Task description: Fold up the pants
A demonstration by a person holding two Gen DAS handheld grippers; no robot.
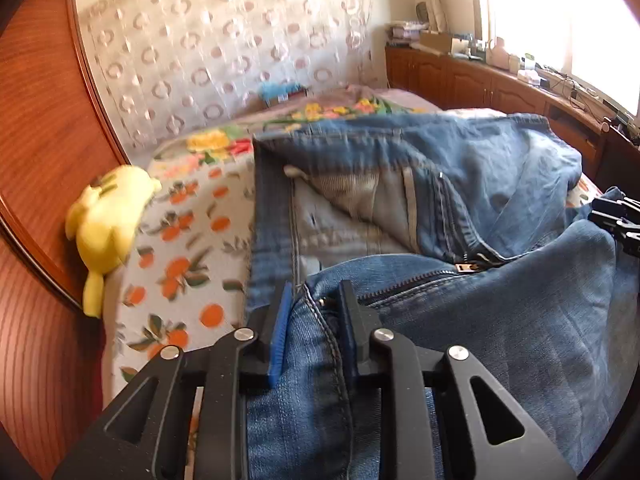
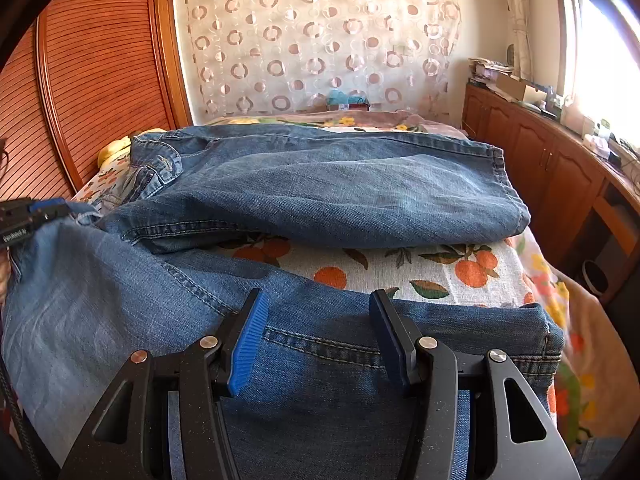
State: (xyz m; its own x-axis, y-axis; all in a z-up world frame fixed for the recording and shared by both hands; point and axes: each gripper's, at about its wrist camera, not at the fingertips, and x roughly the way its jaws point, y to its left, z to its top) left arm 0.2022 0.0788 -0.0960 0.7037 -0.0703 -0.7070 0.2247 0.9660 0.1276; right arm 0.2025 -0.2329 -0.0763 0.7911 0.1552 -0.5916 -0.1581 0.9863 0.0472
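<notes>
Blue jeans (image 1: 500, 184) lie across the bed with the fly open and the zipper (image 1: 464, 267) showing. My left gripper (image 1: 316, 294) is shut on the front waistband corner, and denim fills the narrow gap between its pads. In the right wrist view it shows at the far left (image 2: 40, 216), holding that corner raised. One jeans leg (image 2: 320, 184) lies folded across the bed. The other leg (image 2: 120, 300) runs along the near edge. My right gripper (image 2: 318, 300) stands open over it near the hem, with the denim flat under its fingers. It also shows at the edge of the left wrist view (image 1: 618, 220).
The bedsheet (image 2: 400, 268) has an orange-fruit print. A yellow plush toy (image 1: 108, 216) sits against the wooden slatted panel (image 1: 36, 140) on the left. Wooden cabinets (image 2: 540, 160) with clutter on top line the right wall under the window. A dark bin (image 2: 596, 276) stands beside the bed.
</notes>
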